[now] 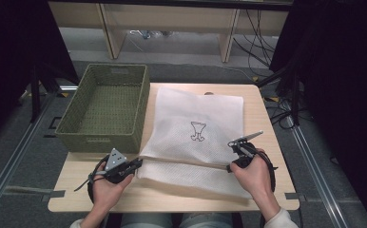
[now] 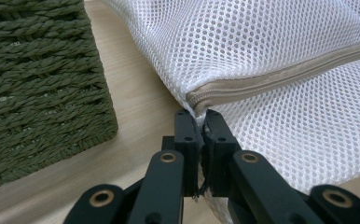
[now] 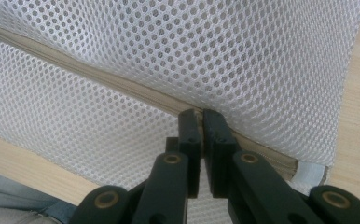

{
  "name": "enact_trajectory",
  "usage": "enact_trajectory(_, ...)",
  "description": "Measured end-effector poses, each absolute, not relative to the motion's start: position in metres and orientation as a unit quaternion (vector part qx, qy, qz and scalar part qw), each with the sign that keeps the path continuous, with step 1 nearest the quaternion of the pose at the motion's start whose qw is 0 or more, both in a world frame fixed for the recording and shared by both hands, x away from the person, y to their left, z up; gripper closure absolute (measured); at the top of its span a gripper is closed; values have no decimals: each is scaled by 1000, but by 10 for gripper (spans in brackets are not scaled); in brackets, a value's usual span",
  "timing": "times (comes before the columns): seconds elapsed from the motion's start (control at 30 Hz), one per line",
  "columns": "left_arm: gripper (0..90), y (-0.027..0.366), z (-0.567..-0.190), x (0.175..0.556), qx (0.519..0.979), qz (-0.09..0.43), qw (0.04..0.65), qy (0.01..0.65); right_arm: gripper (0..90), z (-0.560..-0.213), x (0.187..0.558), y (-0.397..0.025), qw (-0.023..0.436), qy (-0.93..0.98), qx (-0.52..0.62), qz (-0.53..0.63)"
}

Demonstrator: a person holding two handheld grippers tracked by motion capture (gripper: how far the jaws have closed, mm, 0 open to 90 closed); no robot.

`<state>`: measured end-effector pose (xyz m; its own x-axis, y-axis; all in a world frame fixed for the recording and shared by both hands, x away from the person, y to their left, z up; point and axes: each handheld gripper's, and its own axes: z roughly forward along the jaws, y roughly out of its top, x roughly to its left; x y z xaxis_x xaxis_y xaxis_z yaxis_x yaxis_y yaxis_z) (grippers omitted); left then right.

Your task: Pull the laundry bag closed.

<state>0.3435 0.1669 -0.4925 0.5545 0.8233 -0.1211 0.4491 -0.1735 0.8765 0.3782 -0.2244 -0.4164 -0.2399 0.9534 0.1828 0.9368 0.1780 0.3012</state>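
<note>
A white mesh laundry bag with a small drawn figure lies flat on the wooden table. A beige zipper runs across it near the front. My left gripper is shut on the bag's left end, right at the zipper's end. In the left gripper view its jaws pinch the mesh corner. My right gripper is shut on the zipper close to the bag's right side; its jaws meet on the beige tape. A white tab sticks out at that end.
A green woven basket, with nothing in it, stands at the table's left, partly overhanging the edge, and sits close beside my left gripper. Table legs and cables lie on the floor beyond. Bare wood shows along the front edge.
</note>
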Motion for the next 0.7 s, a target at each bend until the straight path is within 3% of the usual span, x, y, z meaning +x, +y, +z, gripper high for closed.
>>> enact_trajectory(0.7, 846, 168, -492, 344, 740, 199, 479, 428, 873, -416, 376, -236, 15, 755, 634, 168)
